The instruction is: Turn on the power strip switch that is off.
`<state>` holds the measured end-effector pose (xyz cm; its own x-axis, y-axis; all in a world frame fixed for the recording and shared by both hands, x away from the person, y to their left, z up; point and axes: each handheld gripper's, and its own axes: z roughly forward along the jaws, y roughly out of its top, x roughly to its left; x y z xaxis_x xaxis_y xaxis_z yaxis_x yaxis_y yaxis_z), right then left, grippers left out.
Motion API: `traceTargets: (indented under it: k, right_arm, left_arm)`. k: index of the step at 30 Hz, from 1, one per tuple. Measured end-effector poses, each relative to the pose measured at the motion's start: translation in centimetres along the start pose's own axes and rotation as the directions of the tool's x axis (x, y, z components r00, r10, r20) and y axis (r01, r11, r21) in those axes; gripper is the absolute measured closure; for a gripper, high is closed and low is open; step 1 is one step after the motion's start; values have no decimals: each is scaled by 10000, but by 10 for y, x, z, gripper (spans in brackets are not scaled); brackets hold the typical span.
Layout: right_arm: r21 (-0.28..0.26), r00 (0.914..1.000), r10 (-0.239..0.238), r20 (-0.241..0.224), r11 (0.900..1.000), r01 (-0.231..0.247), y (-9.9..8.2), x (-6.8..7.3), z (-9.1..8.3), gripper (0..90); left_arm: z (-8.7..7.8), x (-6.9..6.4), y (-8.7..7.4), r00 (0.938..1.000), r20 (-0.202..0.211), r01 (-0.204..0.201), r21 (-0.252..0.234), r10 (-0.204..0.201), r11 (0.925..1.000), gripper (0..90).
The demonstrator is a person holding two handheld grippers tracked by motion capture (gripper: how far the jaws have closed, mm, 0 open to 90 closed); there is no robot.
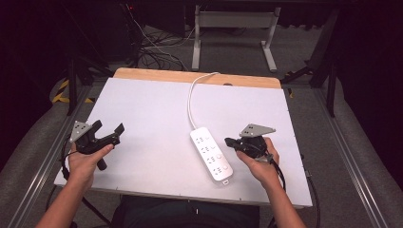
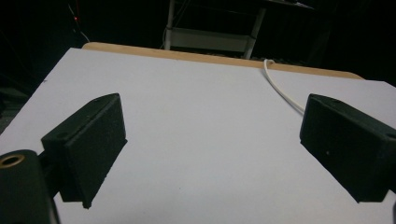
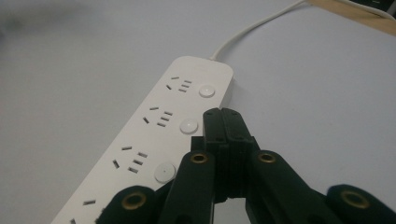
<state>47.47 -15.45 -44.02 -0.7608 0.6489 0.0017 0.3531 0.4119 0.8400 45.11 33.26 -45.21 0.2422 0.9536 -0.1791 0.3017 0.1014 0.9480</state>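
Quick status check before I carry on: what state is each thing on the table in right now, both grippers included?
Left gripper: open, jaws wide apart, nothing between them, over bare white table.
Right gripper: shut, jaws pressed together, empty, tip beside the power strip.
Power strip: lying flat, sockets up, nothing plugged in; whether switched on, cannot tell.
White cord: attached to the strip, running off the table's far edge.

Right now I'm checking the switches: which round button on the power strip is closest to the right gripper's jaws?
The second button from the cord end of the power strip: the right gripper, jaws shut, has its tip right beside it. The others sit farther along the row.
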Motion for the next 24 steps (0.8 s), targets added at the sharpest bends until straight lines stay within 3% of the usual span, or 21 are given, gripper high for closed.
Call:
traceTargets:
  k: [24]
  right_arm:
    - [762,9951,-458,-871,9957,525,-4,10,15,900]
  left_arm:
    - [0,0,0,10000,-6,-45,-3,45,10000,77]
